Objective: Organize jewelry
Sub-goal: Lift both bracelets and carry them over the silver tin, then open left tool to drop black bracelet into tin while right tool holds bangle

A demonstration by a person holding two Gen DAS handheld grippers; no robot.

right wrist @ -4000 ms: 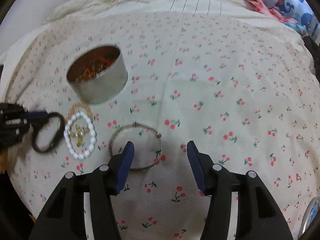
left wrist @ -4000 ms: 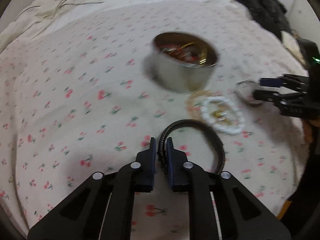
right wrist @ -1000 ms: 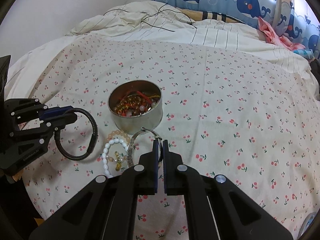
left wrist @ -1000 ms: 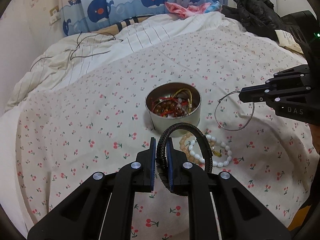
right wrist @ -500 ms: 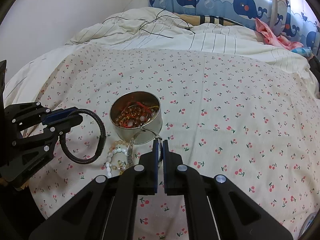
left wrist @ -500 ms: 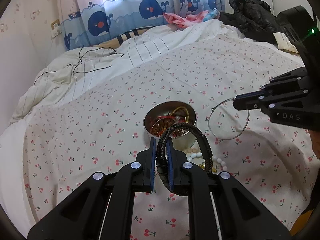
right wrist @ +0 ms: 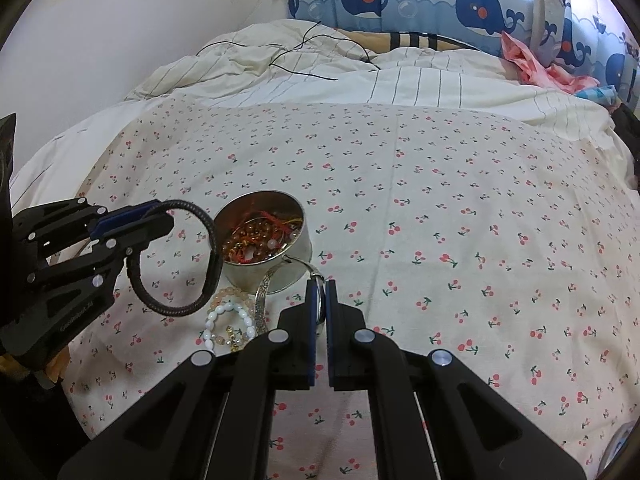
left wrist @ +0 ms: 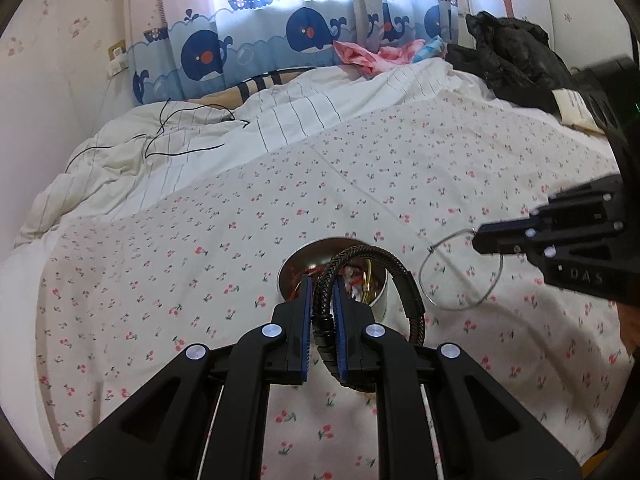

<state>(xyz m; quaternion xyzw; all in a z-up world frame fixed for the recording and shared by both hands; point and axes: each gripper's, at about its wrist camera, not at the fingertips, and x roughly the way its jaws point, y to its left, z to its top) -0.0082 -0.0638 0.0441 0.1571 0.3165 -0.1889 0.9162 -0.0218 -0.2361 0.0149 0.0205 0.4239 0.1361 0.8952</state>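
My left gripper (left wrist: 321,284) is shut on a black braided bracelet (left wrist: 404,280), held above the cherry-print bedsheet. Its loop hangs just in front of a round metal tin (left wrist: 292,264) full of beads and red cord. In the right wrist view, the left gripper (right wrist: 162,216) and the black bracelet (right wrist: 214,252) sit left of the tin (right wrist: 296,256). My right gripper (right wrist: 319,288) is shut on a thin silver bangle (right wrist: 262,296) near the tin's front. The left wrist view shows the right gripper (left wrist: 478,240) with the bangle (left wrist: 421,280) dangling right of the tin.
A white bead bracelet (right wrist: 212,316) and a peach bead bracelet (right wrist: 224,292) lie on the sheet in front of the tin. A rumpled striped duvet (right wrist: 360,76) with a black cable (right wrist: 304,64) lies behind. Black clothing (left wrist: 516,60) is piled at the far right.
Four seconds ago my right gripper stood open over the bangle on the sheet; it now grips it in the air. Over the last second my left gripper rose and tilted up with the black bracelet.
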